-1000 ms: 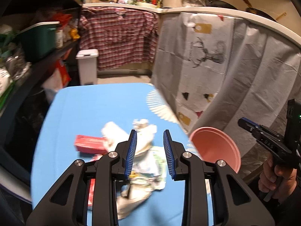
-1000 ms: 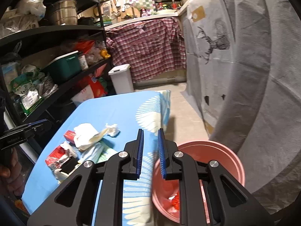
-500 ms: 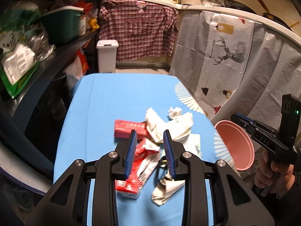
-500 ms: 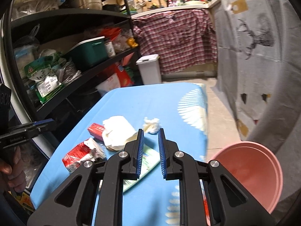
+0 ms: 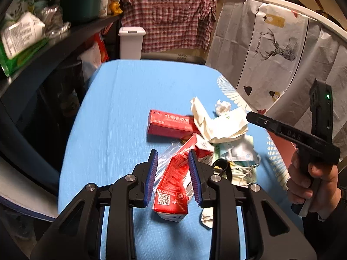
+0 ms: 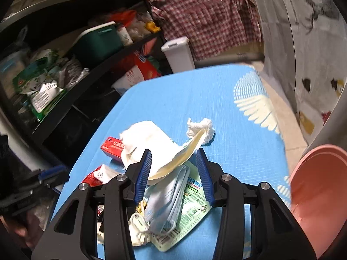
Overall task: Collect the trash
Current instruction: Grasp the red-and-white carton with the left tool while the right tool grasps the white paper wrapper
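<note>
A pile of trash lies on the blue-covered table (image 5: 121,108): a red box (image 5: 171,123), a red pack (image 5: 173,186), crumpled white paper (image 5: 219,125), a tissue ball (image 5: 222,106) and a blue face mask (image 5: 238,151). My left gripper (image 5: 172,151) hovers open, its blue pads either side of the red pack without pressing it. My right gripper (image 6: 173,150) has its jaws opening over the white paper (image 6: 147,138) and the mask (image 6: 171,197), with a green printed wrapper (image 6: 193,208) beneath. A pink bin (image 6: 321,195) stands off the table's right edge.
Black shelves (image 5: 43,49) crowded with packets and a green box line the left side. A white lidded bin (image 5: 131,41) stands on the floor beyond the table. A grey deer-print cloth (image 5: 271,49) hangs on the right. A hand (image 5: 312,179) holds the right gripper.
Both grippers came down towards the trash pile. The right one swung left from above the pink bin and its jaws widened. The left one now straddles the red pack.
</note>
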Demonstrator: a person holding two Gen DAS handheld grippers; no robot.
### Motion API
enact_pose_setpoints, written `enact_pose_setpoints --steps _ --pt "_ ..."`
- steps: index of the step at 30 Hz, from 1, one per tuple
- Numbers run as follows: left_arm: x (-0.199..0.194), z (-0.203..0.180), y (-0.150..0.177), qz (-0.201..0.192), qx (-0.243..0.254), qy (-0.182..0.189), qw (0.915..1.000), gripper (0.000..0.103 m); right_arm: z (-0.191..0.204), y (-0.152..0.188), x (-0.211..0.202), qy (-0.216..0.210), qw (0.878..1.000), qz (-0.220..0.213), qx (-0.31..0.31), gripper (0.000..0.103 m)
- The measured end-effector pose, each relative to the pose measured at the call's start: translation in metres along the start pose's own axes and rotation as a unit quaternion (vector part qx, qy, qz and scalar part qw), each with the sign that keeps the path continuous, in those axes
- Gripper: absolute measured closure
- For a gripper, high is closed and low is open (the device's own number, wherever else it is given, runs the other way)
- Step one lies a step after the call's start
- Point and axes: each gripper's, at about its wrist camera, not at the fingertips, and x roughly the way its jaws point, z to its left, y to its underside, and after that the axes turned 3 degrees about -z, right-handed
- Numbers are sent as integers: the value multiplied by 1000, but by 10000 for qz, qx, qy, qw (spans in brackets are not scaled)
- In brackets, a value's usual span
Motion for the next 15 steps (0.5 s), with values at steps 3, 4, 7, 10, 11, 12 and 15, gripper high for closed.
enact_pose_setpoints --steps 3,4,7,10,11,12,15 --pt "8 2 3 133 -15 28 9999 74 -5 1 10 6 9997 183 166 59" --pt "12 3 4 203 -9 47 9998 74 -6 1 12 1 9996 210 199 59" --pt "20 2 7 349 17 128 9993 74 -11 0 19 3 9991 294 307 59" --pt "28 0 11 492 109 79 9987 74 -12 0 22 7 9989 331 342 59" --pt "30 1 12 527 115 64 9985 74 -12 0 23 10 9989 337 333 59" --pt "31 1 12 547 101 62 9984 74 -11 0 23 12 9989 338 323 59" --pt "34 4 14 574 40 27 9983 74 -12 0 25 46 9989 337 324 61"
